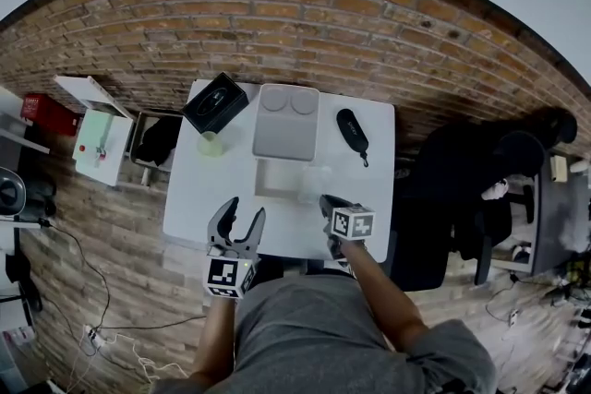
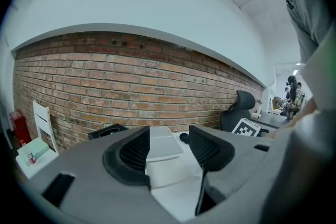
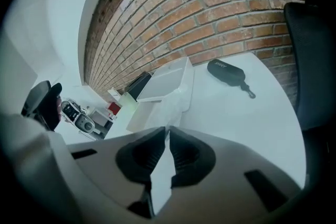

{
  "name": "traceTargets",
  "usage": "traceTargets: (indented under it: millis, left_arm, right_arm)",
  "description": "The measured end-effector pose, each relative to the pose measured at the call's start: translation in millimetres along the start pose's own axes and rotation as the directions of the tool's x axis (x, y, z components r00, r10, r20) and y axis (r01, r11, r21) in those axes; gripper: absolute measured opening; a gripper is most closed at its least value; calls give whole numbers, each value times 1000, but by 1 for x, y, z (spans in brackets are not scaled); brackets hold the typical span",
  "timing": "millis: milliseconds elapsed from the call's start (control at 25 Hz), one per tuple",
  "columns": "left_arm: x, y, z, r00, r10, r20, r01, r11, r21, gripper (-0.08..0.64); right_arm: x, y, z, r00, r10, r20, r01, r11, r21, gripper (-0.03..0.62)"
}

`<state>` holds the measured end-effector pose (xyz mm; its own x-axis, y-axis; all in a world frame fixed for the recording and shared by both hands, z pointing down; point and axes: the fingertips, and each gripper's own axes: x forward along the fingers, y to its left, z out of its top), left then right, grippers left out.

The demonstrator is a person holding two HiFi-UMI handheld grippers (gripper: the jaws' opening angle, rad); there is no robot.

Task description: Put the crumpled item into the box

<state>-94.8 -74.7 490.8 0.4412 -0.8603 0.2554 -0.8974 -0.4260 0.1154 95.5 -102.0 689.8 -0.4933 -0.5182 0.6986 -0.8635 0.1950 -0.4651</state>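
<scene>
A white box (image 1: 275,179) stands open in the middle of the white table (image 1: 194,198), its lid (image 1: 286,121) tipped up behind it. A crumpled, see-through piece of film (image 1: 313,184) lies against the box's right side; the right gripper view shows it beside the box wall (image 3: 180,96). My right gripper (image 1: 326,199) hovers just in front of the film, shut, with nothing between the tips (image 3: 167,131). My left gripper (image 1: 246,208) is at the table's front edge, open and empty (image 2: 169,152), pointing at the box (image 2: 160,145).
A black box (image 1: 214,102) and a pale green cup (image 1: 211,144) sit at the back left. A black oval case (image 1: 352,131) lies at the back right. A black office chair (image 1: 462,189) stands to the right of the table, and a brick wall runs behind it.
</scene>
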Motion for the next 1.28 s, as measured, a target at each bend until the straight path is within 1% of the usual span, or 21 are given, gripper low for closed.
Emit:
traceTargets:
  millis: [160, 280, 480, 560, 680, 840, 1040, 1280]
  left_arm:
    - [-4, 7, -1, 1000, 5, 6, -5, 1000, -30, 221]
    - [-9, 8, -1, 1000, 9, 9, -9, 1000, -27, 221]
    - [-15, 14, -1, 1000, 24, 13, -24, 999, -33, 221]
    - [-18, 17, -2, 999, 29, 15, -29, 999, -35, 221]
    - [-22, 20, -2, 999, 39, 18, -38, 998, -45, 221]
    - [-26, 26, 1, 998, 57, 28, -55, 996, -63, 221]
    - [-29, 30, 2, 997, 69, 33, -68, 996, -56, 221]
    - [-32, 33, 0, 997, 75, 28, -73, 996, -51, 221]
  right_arm:
    - [10, 15, -8, 999, 42, -20, -41, 998, 37, 29]
    - [15, 24, -10, 997, 66, -34, -64, 997, 54, 29]
    - [26, 37, -8, 995, 85, -56, -82, 996, 42, 29]
    - [34, 41, -9, 993, 98, -71, -93, 993, 69, 29]
    - [45, 43, -12, 988, 119, -97, -106, 985, 135, 29]
    - [56, 45, -10, 986, 124, -114, -106, 983, 153, 29]
    - [65, 47, -11, 982, 141, -129, -115, 975, 188, 29]
    - [73, 44, -12, 981, 121, -150, -94, 979, 180, 29]
